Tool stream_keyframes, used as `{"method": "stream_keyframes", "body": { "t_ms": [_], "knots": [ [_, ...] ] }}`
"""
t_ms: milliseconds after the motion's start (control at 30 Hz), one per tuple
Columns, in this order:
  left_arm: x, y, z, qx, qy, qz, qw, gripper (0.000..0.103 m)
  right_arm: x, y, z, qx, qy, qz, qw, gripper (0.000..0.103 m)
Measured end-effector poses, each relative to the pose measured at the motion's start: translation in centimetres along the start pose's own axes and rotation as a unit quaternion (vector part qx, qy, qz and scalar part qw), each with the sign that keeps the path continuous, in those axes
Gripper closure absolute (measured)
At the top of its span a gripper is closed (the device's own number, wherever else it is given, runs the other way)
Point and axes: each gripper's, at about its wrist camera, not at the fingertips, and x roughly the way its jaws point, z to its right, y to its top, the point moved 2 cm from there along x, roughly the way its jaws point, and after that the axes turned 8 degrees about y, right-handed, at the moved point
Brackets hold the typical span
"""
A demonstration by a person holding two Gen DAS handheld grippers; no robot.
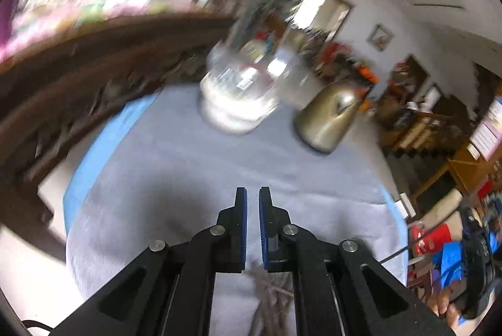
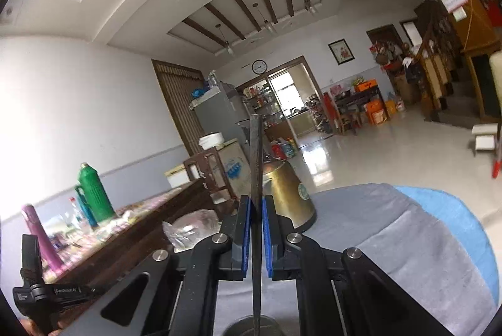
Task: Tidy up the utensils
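A thin dark utensil (image 2: pixel 256 179) stands upright, clamped between my right gripper's (image 2: pixel 256 234) blue pads above a round metal container (image 2: pixel 238 326) on the table (image 2: pixel 408 241). Best lowered straight. My left gripper (image 1: pixel 253 226) is clenched, empty.

Home living/dining room. Landmark: grey fridge (image 2: pixel 219 113). A wall clock (image 2: pixel 259 66) is seen above it to the right, over a glazed kitchen doorway (image 2: pixel 291 97). A wooden staircase (image 2: pixel 439 66) is placed far right of it. A green thermos (image 2: pixel 94 194) and brass kettle (image 2: pixel 288 194) are set nearer, on cloth-covered desk (image 2: pixel 392 229) surfaces.
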Motion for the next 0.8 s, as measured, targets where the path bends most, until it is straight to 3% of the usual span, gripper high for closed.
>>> {"method": "stream_keyframes", "body": {
  "t_ms": [167, 233, 300, 467, 533, 667, 800],
  "knots": [
    [4.2, -2.6, -3.6, -0.061, 0.022, -0.097, 0.9931, 0.093, 0.9, -2.3, 0.1, 0.002, 0.009, -0.045, 0.999, 0.095],
    [5.1, -3.3, -4.4, -0.079, 0.022, -0.118, 0.9896, 0.087, 0.8, -3.2, 0.1, 0.002, 0.016, -0.059, 0.998, 0.094],
    [6.0, -3.7, -4.8, -0.091, 0.025, -0.135, 0.9863, 0.067, 0.6, -3.8, 0.0, 0.004, 0.028, -0.077, 0.997, 0.092],
    [7.6, -4.2, -5.5, -0.116, 0.038, -0.161, 0.9794, 0.060, -0.3, -5.0, -0.2, -0.003, 0.039, -0.108, 0.993, 0.089],
    [8.5, -4.3, -5.7, -0.126, 0.047, -0.172, 0.9759, 0.059, -1.4, -5.3, -0.2, -0.002, 0.040, -0.110, 0.993, 0.084],
    [10.2, -4.5, -6.0, -0.135, 0.065, -0.186, 0.9711, 0.059, -3.8, -5.7, 0.4, 0.006, 0.052, -0.085, 0.995, 0.032],
    [11.9, -4.7, -6.3, -0.142, 0.087, -0.195, 0.9667, 0.059, -6.6, -5.5, 0.5, -0.009, 0.050, -0.055, 0.997, 0.032]
  ]
}}
